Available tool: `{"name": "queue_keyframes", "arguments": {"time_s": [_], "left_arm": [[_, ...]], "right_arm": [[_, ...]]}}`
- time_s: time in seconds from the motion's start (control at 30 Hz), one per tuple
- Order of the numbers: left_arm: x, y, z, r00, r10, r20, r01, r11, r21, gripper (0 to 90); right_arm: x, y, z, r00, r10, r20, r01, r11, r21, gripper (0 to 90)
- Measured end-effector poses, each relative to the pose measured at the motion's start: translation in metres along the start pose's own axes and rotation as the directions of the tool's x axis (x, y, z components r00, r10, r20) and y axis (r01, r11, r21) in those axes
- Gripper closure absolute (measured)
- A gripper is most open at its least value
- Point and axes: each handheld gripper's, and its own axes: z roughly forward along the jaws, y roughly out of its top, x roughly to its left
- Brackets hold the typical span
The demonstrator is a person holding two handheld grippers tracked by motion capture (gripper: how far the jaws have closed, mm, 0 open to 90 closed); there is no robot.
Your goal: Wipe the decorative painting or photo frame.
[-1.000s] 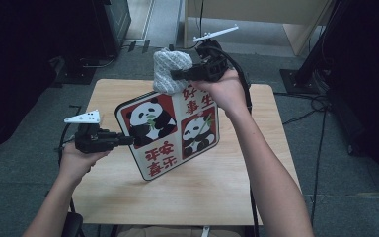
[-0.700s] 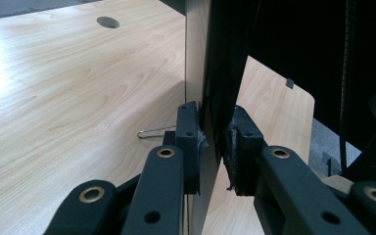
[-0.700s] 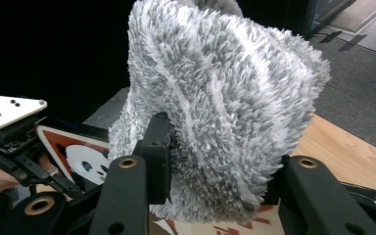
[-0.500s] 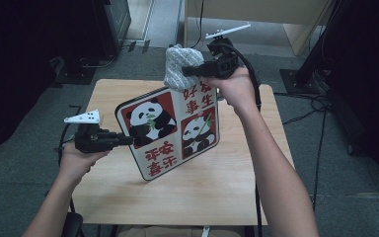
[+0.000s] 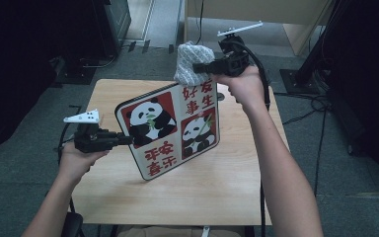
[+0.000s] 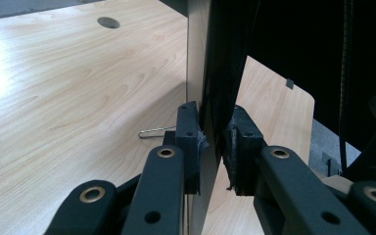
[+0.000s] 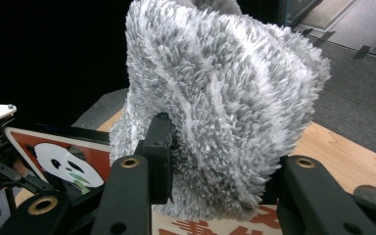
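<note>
A board printed with pandas and red characters (image 5: 170, 131) stands tilted on its lower edge on the wooden table (image 5: 227, 187). My left gripper (image 5: 126, 139) is shut on the board's left edge; in the left gripper view both pads (image 6: 190, 142) press the thin dark board edge (image 6: 215, 73). My right gripper (image 5: 197, 67) is shut on a fluffy grey cloth (image 5: 190, 59), held at the board's top edge. In the right gripper view the cloth (image 7: 225, 98) bulges between the jaws, with the panda board (image 7: 63, 156) below it.
A round cable hole (image 6: 108, 22) and a thin wire clip (image 6: 154, 132) are on the tabletop behind the board. Dark equipment stands at the far left (image 5: 113, 19). Cables lie on the floor to the right (image 5: 321, 103).
My right gripper has carried the grey cloth to the right and slightly upward along the board's top edge. The left gripper and the board have stayed in place.
</note>
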Motion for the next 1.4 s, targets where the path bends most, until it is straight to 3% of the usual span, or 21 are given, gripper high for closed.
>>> {"name": "queue_keyframes", "arguments": {"time_s": [0.6, 1.4], "left_arm": [[0.002, 0.0, -0.001, 1.0, -0.002, 0.006, 0.002, 1.0, -0.002, 78.4], [0.003, -0.001, -0.001, 1.0, 0.003, 0.009, -0.003, 1.0, 0.002, 78.3]], "right_arm": [[-0.022, -0.002, -0.016, 0.9967, 0.051, 0.062, -0.05, 0.999, -0.018, 61.4], [-0.058, -0.02, -0.037, 0.9767, 0.152, 0.151, -0.145, 0.988, -0.057, 62.4]]}}
